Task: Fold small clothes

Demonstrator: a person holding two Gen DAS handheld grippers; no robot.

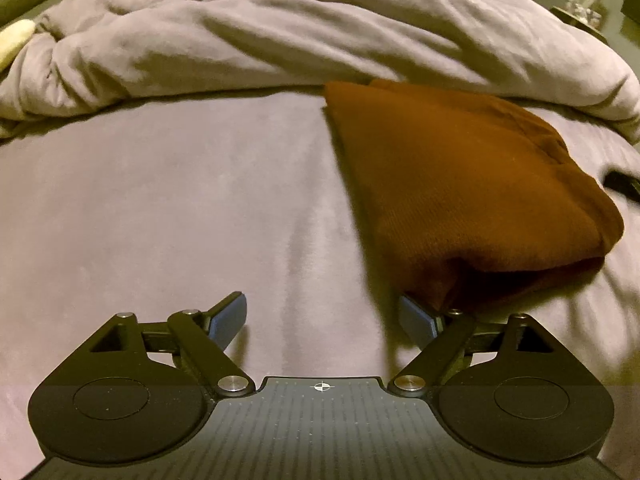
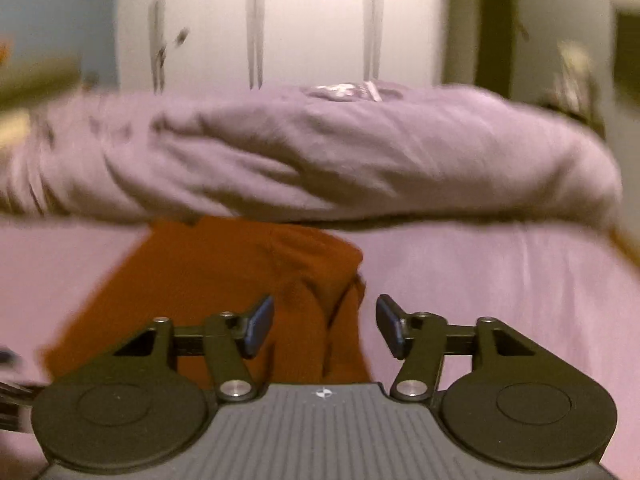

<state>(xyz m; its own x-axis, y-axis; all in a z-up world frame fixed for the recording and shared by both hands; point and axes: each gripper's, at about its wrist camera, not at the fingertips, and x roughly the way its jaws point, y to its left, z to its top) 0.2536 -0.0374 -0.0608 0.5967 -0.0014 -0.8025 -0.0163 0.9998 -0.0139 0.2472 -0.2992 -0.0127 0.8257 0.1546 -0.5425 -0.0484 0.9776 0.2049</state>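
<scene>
We had both sets of fingers spread and empty: left gripper (image 1: 322, 320) wide beside the folded garment (image 1: 460, 184) on the bed (image 1: 160, 208), right gripper (image 2: 325, 326) released, hovering over it.

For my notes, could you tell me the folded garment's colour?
The folded garment is rust brown, clearest in the left wrist view.

We find no legible text, label, brand or number on any surface in either wrist view.
</scene>
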